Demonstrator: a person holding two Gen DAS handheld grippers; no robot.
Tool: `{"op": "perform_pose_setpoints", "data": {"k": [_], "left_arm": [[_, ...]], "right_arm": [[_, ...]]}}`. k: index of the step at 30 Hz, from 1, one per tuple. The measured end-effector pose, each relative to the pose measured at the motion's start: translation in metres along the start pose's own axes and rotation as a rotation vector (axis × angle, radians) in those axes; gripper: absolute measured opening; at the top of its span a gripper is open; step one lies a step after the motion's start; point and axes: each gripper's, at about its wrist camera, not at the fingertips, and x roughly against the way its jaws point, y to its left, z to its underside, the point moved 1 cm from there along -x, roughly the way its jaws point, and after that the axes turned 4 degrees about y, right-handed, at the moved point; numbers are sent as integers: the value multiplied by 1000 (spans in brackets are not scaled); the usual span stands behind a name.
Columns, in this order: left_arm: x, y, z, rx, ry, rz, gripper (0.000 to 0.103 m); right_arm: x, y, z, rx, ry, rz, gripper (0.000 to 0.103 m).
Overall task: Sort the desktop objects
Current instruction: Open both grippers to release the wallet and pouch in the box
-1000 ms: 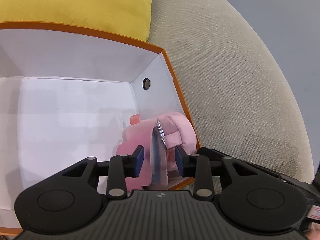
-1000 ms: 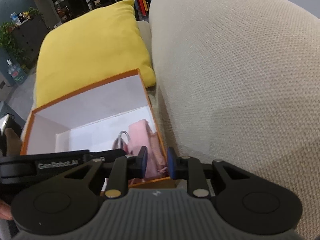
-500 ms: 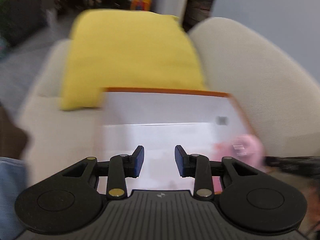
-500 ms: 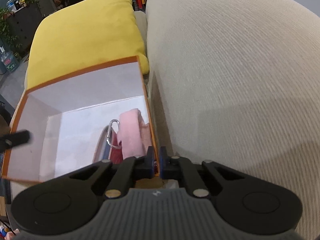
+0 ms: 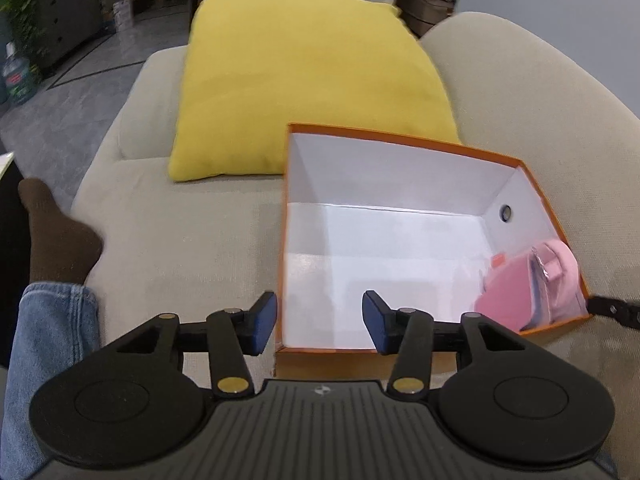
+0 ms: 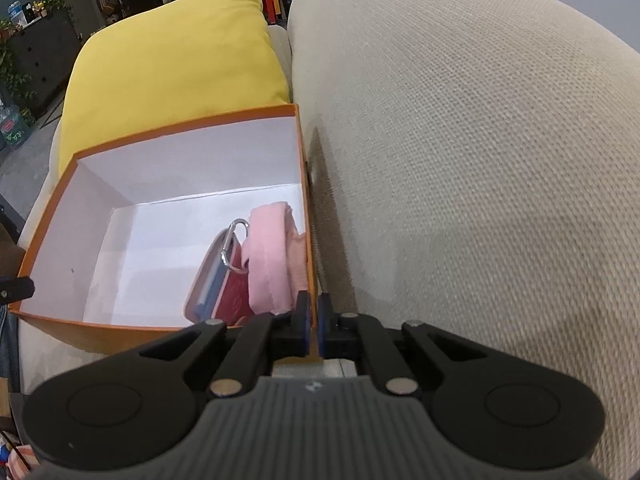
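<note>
left wrist view: the left gripper (image 5: pixel 319 322) hangs with its blue-padded jaws spread wide and empty over the near left corner of the orange cardboard box with white lining (image 5: pixel 400 138). the pink fabric pouch (image 5: pixel 532 284) lies in the box's near right corner, well right of the jaws. a yellow cushion (image 5: pixel 304 84) sits behind the box on the beige sofa (image 5: pixel 188 240).

right wrist view: the right gripper (image 6: pixel 313 322) is clamped on the box's right wall (image 6: pixel 310 240) at its near corner. the pouch (image 6: pixel 272 256) and a silver carabiner (image 6: pixel 234 244) lie just left of the jaws.
</note>
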Motion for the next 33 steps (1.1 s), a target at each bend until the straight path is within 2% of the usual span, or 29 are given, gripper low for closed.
{"op": "perform_pose_setpoints", "data": {"k": [2, 4, 11, 14, 17, 18, 21, 22, 23, 24, 25, 26, 31, 32, 33], "left_arm": [[0, 7, 0, 24, -22, -50, 55], [-2, 13, 0, 28, -18, -53, 55], [-17, 21, -1, 81, 54, 73, 55], [-21, 19, 1, 85, 69, 70, 44], [-19, 22, 1, 94, 68, 57, 32], [-18, 23, 1, 98, 68, 53, 25], [-17, 25, 1, 86, 61, 35, 14], [-16, 24, 1, 79, 60, 29, 13], [-15, 24, 1, 77, 58, 26, 12], [-14, 23, 2, 76, 56, 24, 12], [-14, 23, 2, 73, 56, 20, 11], [-15, 22, 2, 72, 57, 14, 10], [-15, 23, 3, 70, 52, 6, 7], [-15, 23, 3, 66, 53, 4, 7], [-15, 22, 3, 60, 53, 1, 7]], "right_arm": [[4, 0, 4, -3, -1, -4, 3], [1, 0, -1, -6, -5, -3, 3], [2, -7, 4, -17, -12, -18, 3], [3, -9, 6, -28, 6, -41, 3], [-5, -11, 12, -53, 62, -120, 0], [-9, -11, 11, -49, 63, -113, 0], [-8, -10, 11, -52, 38, -119, 1], [-2, -13, 8, -63, 20, -131, 8], [5, -16, 4, -73, -11, -126, 9], [9, -17, 1, -72, -30, -111, 14], [12, -18, -4, -64, -43, -91, 22], [11, -18, -8, -52, -46, -70, 24], [-8, -19, -20, -9, 3, -40, 24], [-12, -19, -22, -10, 13, -43, 23], [-17, -20, -23, -17, 24, -45, 18]]}}
